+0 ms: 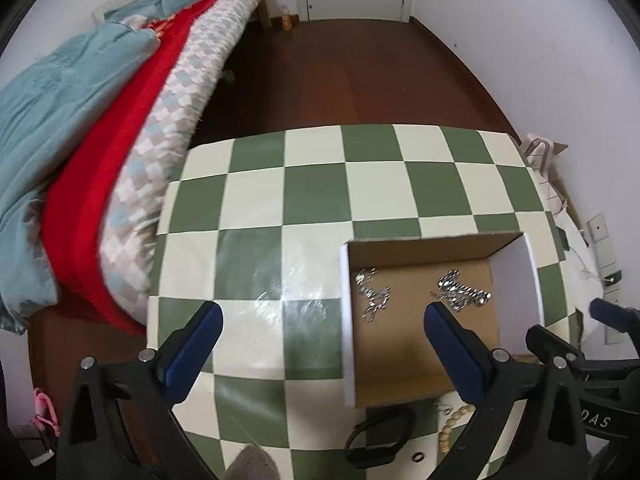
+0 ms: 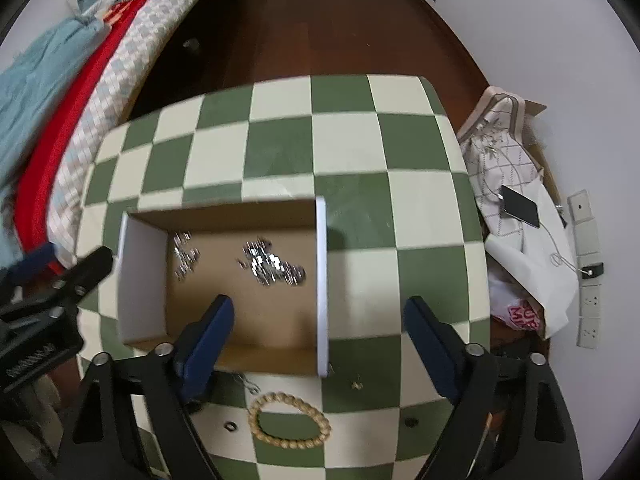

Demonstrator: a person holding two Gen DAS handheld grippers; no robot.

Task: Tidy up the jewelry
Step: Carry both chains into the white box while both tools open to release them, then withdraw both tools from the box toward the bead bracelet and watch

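An open cardboard box (image 1: 424,352) (image 2: 240,320) sits on the green-and-cream checkered table (image 1: 312,184) (image 2: 280,144). Inside lie two silver chains, one at the left (image 1: 372,294) (image 2: 185,256) and a thicker one at the right (image 1: 462,292) (image 2: 274,266). In front of the box lie a wooden bead bracelet (image 2: 289,420) (image 1: 450,430), a black band (image 1: 380,438), small dark rings (image 2: 231,426) (image 2: 411,422) and a small earring (image 2: 356,385). My left gripper (image 1: 320,320) is open and empty at the box's left wall. My right gripper (image 2: 318,316) is open and empty above the box's right wall.
A bed with teal, red and checkered covers (image 1: 100,140) (image 2: 80,80) runs along the left. Bags, a phone (image 2: 520,206) and cables lie on the floor to the right of the table. Dark wooden floor (image 1: 340,72) lies beyond the table.
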